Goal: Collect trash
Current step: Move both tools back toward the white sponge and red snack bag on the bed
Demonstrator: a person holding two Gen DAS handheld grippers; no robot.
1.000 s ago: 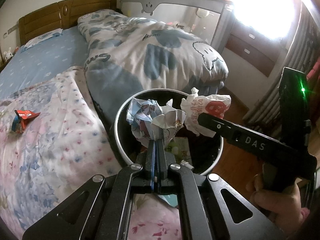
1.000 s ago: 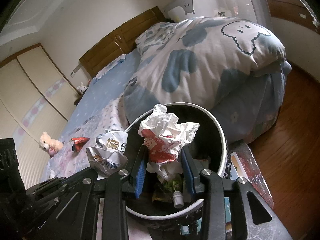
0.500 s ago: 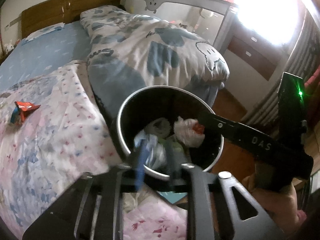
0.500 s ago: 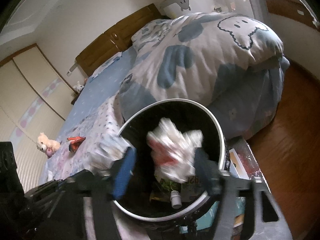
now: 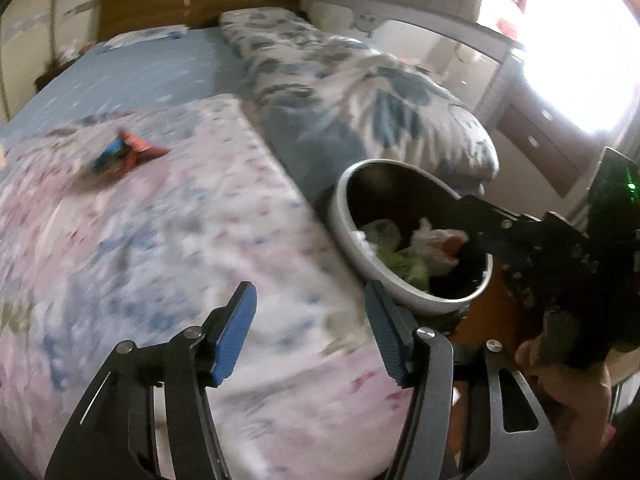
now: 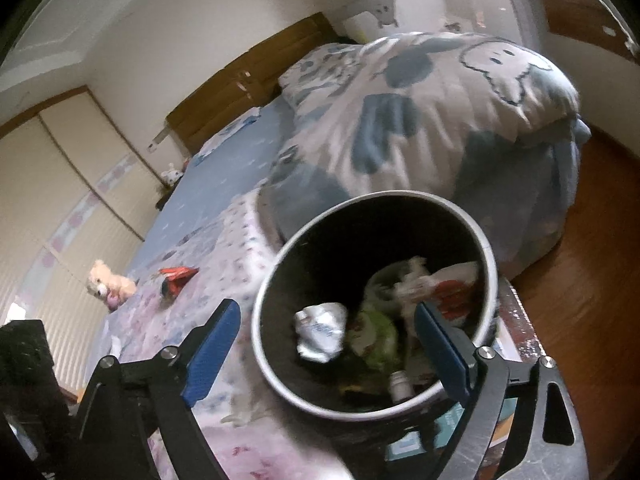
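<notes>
A round black bin with a white rim (image 6: 490, 256) stands beside the bed and holds crumpled paper: a white-blue ball (image 6: 320, 330) and a white-red wad (image 6: 448, 280). The bin also shows in the left wrist view (image 5: 340, 216). My right gripper (image 6: 328, 340) is open and empty, just above the bin's near rim. My left gripper (image 5: 310, 332) is open and empty over the floral bedspread, left of the bin. A red and blue wrapper (image 5: 124, 152) lies on the bedspread; it shows in the right wrist view too (image 6: 176, 276).
A folded blue and white duvet (image 6: 440, 112) lies on the bed behind the bin. A teddy bear (image 6: 106, 282) sits at the bed's far side. A wooden headboard (image 5: 192, 0), wardrobe doors (image 6: 52, 184) and wooden floor (image 6: 592, 280) surround the bed.
Both grippers opened and dropped their crumpled papers into the bin. The left gripper then swung left, over the bedspread toward the wrapper's side.
</notes>
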